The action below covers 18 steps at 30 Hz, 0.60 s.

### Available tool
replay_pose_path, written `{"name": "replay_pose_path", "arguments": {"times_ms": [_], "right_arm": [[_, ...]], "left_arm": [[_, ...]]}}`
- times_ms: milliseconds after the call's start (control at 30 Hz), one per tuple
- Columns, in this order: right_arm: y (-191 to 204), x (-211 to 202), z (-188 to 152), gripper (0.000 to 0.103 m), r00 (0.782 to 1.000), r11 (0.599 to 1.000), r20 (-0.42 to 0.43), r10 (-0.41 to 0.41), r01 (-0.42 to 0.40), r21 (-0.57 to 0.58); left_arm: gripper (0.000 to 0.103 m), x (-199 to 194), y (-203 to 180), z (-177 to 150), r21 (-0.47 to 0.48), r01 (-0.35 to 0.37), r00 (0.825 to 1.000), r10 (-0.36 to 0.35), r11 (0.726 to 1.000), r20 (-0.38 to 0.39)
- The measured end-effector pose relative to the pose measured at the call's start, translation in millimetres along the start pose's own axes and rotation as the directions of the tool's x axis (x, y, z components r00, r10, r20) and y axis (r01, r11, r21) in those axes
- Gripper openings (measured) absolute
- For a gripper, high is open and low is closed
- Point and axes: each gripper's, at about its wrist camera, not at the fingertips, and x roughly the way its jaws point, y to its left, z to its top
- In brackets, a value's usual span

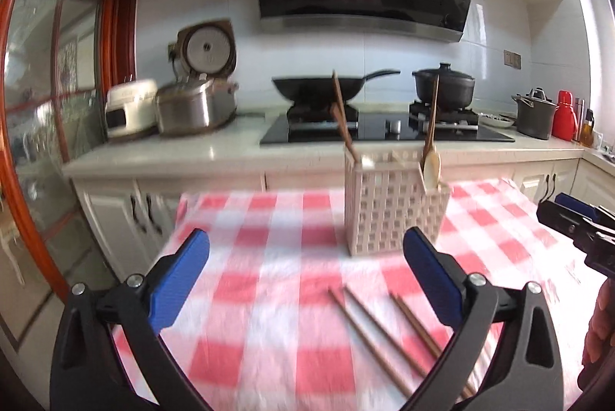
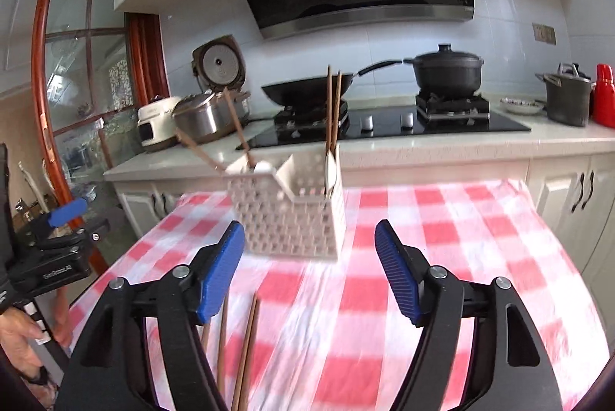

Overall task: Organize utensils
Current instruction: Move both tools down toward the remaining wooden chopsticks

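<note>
Fingers [image 1: 180, 280] of the left gripper [image 1: 306, 276] stood wide apart and held nothing; the right gripper [image 2: 309, 267] was likewise spread wide and empty. Loose chopsticks [image 1: 378, 330] lay flat on the checked counter [image 1: 269, 334] between and just under both tools, four or so, the count blurred. Beyond them stood the white lattice caddy [image 1: 388, 215], upright, already carrying slanted chopsticks [image 1: 342, 119] at one end and a pale wooden spoon [image 1: 430, 157] at the other. Judged partly done: some utensils were housed, and the loose sticks remained to be gathered. Sticks were thin, brown, roughly parallel.
</note>
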Motion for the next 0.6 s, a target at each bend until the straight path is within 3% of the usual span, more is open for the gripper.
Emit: {"name": "replay_pose_path", "arguments": {"times_ms": [200,433,533,600], "right_arm": [[6.2,-5.9,-30.5,0.068,0.998,1.0,-0.065,0.006,-0.006,-0.005],[11.1,15.9,-59.2,0.068,0.986,1.0,-0.167,0.021,-0.02,0.012],[15.0,27.5,-65.8,0.064,0.979,1.0,-0.2,0.025,-0.025,0.007],[18.7,41.2,-70.8,0.053,0.967,1.0,-0.252,0.026,-0.027,-0.002]], "left_arm": [[0.098,-11.1,14.6,-40.2,-0.058,0.005,0.999,-0.008,0.998,-0.053],[0.098,-11.5,21.2,-66.6,-0.072,-0.014,0.997,0.009,0.997,-0.077],[0.098,-8.5,21.4,-71.5,-0.066,-0.022,0.996,0.016,0.998,-0.085],[0.098,-6.8,21.7,-74.8,-0.064,-0.022,0.996,0.016,0.998,-0.091]]}}
